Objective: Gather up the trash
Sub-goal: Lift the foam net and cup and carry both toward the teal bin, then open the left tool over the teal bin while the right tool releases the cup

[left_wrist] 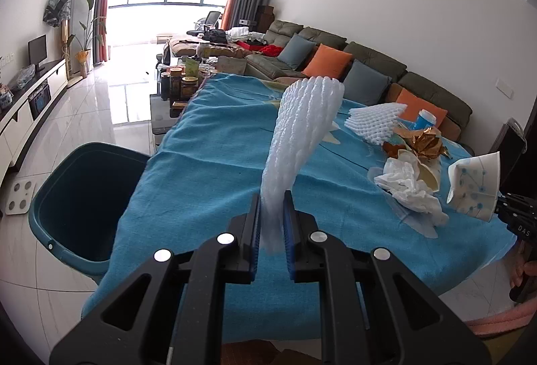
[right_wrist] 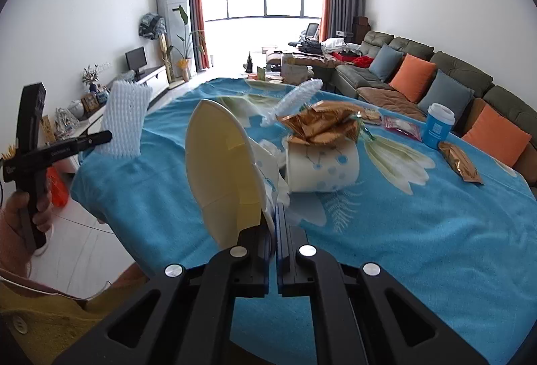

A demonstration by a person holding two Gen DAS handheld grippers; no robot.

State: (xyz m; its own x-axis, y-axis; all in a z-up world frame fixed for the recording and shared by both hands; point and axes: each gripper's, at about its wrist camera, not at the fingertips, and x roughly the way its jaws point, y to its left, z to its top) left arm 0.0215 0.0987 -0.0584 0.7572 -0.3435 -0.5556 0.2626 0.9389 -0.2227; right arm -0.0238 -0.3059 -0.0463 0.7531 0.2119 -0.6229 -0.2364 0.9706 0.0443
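Observation:
My left gripper is shut on a white foam fruit net and holds it upright above the blue tablecloth; the net also shows in the right wrist view. My right gripper is shut on a flattened paper cup, lifted off the table; the cup shows at the right edge of the left wrist view. A dark teal trash bin stands open on the floor at the table's left.
On the table lie another paper cup on its side, gold foil wrappers, crumpled tissue, another foam net, a blue-and-white cup and a gold packet. A sofa runs along the right.

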